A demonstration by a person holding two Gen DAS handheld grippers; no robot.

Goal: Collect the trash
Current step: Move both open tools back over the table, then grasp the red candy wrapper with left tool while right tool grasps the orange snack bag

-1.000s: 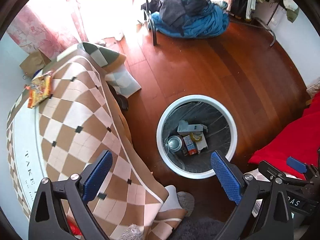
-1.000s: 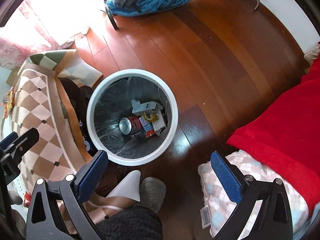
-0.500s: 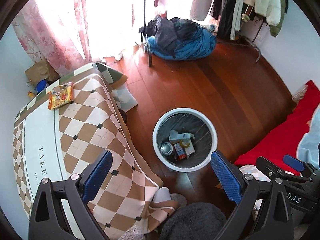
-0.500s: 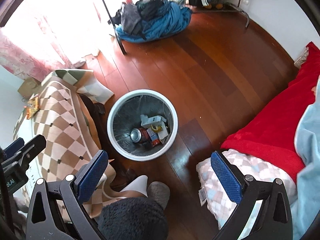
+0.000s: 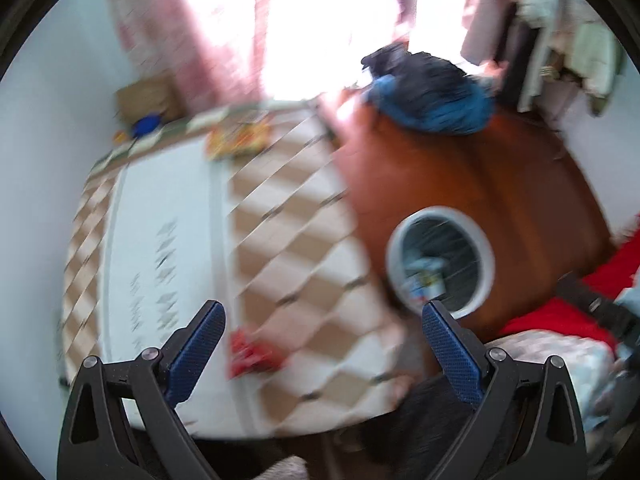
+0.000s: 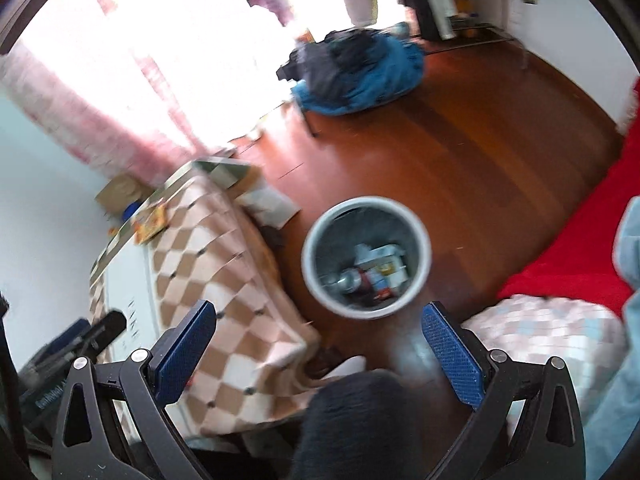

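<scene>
Both my left gripper [image 5: 320,342] and right gripper [image 6: 318,340] gape wide and empty, so I judge the next pickup is the crumpled red wrapper [image 5: 252,350] just ahead between my left fingers, bound for the white round bin [image 6: 366,256].

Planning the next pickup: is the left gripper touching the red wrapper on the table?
Apart. In the left wrist view the left gripper is open, and the red wrapper lies on the checked tablecloth between its jaws, touching neither.
</scene>
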